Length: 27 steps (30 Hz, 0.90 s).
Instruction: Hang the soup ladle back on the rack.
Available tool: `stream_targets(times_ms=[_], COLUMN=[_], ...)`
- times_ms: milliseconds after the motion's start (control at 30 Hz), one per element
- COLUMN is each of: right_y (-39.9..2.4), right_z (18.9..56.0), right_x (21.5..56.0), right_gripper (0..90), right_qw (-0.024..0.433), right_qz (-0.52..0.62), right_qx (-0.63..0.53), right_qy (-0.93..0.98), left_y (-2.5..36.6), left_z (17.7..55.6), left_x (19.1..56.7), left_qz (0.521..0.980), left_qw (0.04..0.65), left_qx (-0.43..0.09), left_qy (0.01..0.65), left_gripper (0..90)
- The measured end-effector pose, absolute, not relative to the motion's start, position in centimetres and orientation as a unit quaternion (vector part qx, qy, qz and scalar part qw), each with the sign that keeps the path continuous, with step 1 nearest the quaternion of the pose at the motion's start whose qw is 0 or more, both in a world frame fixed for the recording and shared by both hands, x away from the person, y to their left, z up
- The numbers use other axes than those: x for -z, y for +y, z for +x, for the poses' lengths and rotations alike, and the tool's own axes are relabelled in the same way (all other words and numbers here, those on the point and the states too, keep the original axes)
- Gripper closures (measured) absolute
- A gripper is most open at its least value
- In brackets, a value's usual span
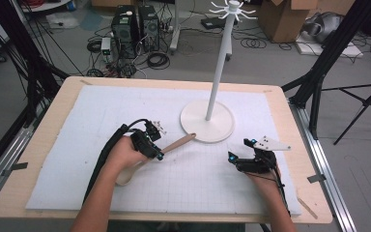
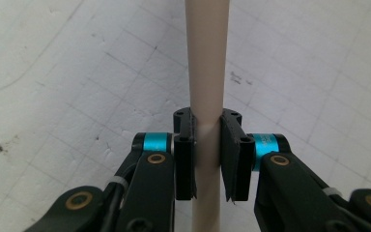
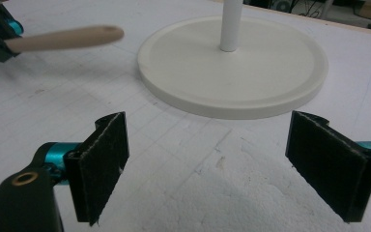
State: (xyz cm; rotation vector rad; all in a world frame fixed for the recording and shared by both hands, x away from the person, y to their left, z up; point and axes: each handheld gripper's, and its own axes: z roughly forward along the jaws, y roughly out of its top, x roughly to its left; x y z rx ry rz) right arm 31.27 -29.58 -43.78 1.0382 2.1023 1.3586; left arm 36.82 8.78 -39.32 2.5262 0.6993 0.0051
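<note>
A beige wooden utensil lies slanted across the white mat, its long handle (image 1: 178, 143) pointing toward the white stand's round base (image 1: 222, 130). My left gripper (image 1: 157, 153) is shut on that handle; in the left gripper view both pads clamp the handle (image 2: 206, 58) from either side, with the gripper (image 2: 206, 145) low over the mat. The utensil's wider end (image 1: 125, 176) pokes out below the left hand. My right gripper (image 1: 239, 149) rests to the right of the base, jaws wide apart and nothing between them (image 3: 207, 164). From there I see the handle's tip (image 3: 63, 38) just short of the base (image 3: 232, 72).
A tall white pole (image 1: 220, 63) rises from the base and ends in a ring of hooks (image 1: 232, 8). The gridded white foam mat (image 1: 101, 111) covers most of the wooden table (image 1: 53, 111). Computers, cables and boxes sit on the floor beyond.
</note>
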Motion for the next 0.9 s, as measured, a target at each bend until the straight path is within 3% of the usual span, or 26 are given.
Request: stream_targets(times_ms=[600, 900], right_y=[-29.5, -29.5], right_z=[31.3, 31.3], right_x=[43.9, 43.9], right_gripper=[14.4, 14.4], right_qw=[0.215, 0.212], right_qz=[0.372, 0.375], right_qx=[-0.489, -0.489], right_qy=[0.759, 0.759], left_y=[12.4, 13.1], left_z=[34.8, 34.6], left_x=[34.8, 33.1], left_qz=[0.887, 0.88], left_qw=[0.391, 0.41], left_qx=[-0.055, -0.081], left_qy=[0.239, 0.226], left_gripper=[77.4, 77.3])
